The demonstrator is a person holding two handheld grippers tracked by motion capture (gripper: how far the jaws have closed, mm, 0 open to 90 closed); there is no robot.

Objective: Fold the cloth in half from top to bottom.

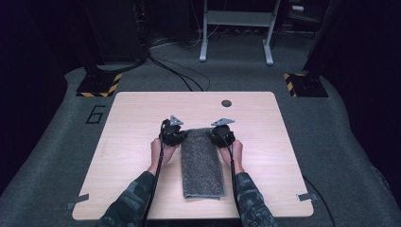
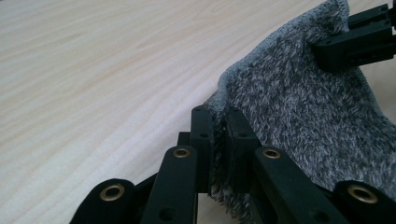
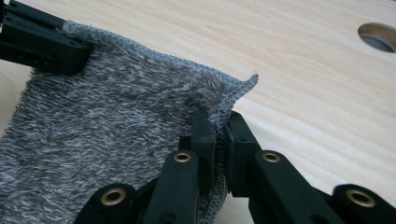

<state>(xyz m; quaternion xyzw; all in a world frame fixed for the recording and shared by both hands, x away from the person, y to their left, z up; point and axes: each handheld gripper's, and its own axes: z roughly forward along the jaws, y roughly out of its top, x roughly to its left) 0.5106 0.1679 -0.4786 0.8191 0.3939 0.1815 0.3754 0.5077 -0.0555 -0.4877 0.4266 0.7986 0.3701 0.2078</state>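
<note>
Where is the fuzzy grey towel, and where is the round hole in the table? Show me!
Grey towel [image 1: 202, 165]: high view, on the middle of its fuzzy top.
Round hole [image 1: 226, 103]: high view, at its dark centre, near the table's far edge.
Left gripper [image 2: 219, 135]: left gripper view, between its jaws pinching the towel's corner.

A fuzzy grey cloth towel [image 1: 202, 161] lies on a smooth, matt, pale wood-grain table [image 1: 137, 142].
</note>
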